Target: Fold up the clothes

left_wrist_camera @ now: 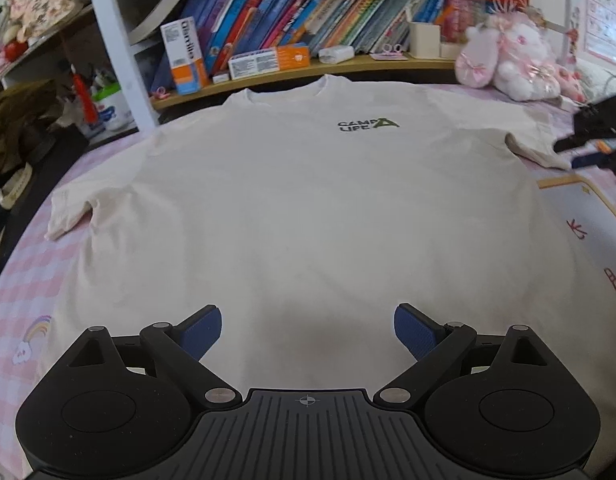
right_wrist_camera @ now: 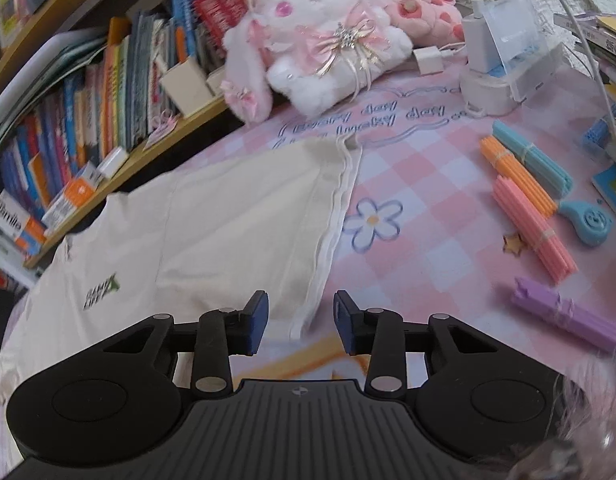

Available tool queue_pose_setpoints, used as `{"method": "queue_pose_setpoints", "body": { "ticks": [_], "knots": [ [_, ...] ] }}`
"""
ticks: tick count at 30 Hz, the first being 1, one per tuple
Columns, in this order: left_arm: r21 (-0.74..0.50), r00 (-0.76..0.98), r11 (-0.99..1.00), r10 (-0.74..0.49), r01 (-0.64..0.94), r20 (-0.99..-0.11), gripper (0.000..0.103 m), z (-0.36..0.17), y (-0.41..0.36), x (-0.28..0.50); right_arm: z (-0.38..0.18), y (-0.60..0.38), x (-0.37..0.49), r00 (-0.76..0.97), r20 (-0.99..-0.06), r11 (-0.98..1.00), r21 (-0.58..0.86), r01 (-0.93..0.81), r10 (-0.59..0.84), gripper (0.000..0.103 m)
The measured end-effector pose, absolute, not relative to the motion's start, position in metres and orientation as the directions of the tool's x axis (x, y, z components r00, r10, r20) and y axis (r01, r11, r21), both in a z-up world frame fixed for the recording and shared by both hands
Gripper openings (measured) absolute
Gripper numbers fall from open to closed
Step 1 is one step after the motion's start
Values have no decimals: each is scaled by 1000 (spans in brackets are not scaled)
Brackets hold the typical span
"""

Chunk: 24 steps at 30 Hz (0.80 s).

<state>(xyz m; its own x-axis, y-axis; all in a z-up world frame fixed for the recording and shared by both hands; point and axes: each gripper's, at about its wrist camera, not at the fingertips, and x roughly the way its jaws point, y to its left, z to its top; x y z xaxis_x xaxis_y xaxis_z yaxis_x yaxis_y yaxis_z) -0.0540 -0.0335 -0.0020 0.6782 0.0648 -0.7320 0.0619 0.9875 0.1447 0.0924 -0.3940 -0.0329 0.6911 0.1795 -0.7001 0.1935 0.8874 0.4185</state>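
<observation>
Cream cotton T-shirt (left_wrist_camera: 292,200) spread flat mid-frame on pink checked table (right_wrist_camera: 407,248), left tongs (left_wrist_camera: 308,332) wide apart, right tongs (right_wrist_camera: 300,320) partly apart around sleeve hem (right_wrist_camera: 308,316), not clamped

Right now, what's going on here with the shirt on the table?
A person holding a gripper in each hand is starting to fold a cream T-shirt, which lies flat, front up, on a pink checked cloth. The left gripper hangs over the shirt's lower part with jaws wide open, holding nothing. The right gripper is at the hem of one sleeve, jaws partly open with the edge between them, not yet clamped. No fold is made yet.
</observation>
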Motion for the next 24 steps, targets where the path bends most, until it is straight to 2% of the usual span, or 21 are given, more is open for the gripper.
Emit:
{"method": "queue_pose_setpoints", "body": {
  "ticks": [5, 7, 8, 10, 15, 17, 20, 24],
  "knots": [
    [153, 677, 986, 64, 72, -733, 95, -3, -33, -54, -37, -393, 110, 708, -687, 896, 404, 185, 163, 31],
    [152, 673, 986, 66, 69, -737, 95, -4, -32, -53, -38, -388, 114, 707, -694, 919, 353, 175, 132, 29],
    [151, 670, 986, 67, 68, -739, 95, -4, -32, -52, -38, -385, 115, 706, -699, 931, 324, 170, 114, 22],
    [149, 665, 986, 67, 68, -743, 95, -5, -32, -50, -38, -380, 119, 701, -709, 950, 266, 161, 80, 18],
    [148, 660, 986, 65, 71, -748, 95, -7, -32, -48, -40, -362, 121, 687, -727, 985, 126, 120, 9, 17],
    [148, 661, 987, 65, 70, -748, 95, -7, -31, -48, -41, -358, 121, 689, -725, 990, 94, 101, -1, 14],
    [146, 662, 987, 65, 68, -747, 95, -7, -31, -48, -42, -357, 121, 694, -720, 990, 100, 101, 2, 8],
    [147, 669, 987, 67, 63, -740, 95, -6, -28, -51, -41, -362, 124, 688, -726, 978, 153, 140, 15, 6]
  ]
}}
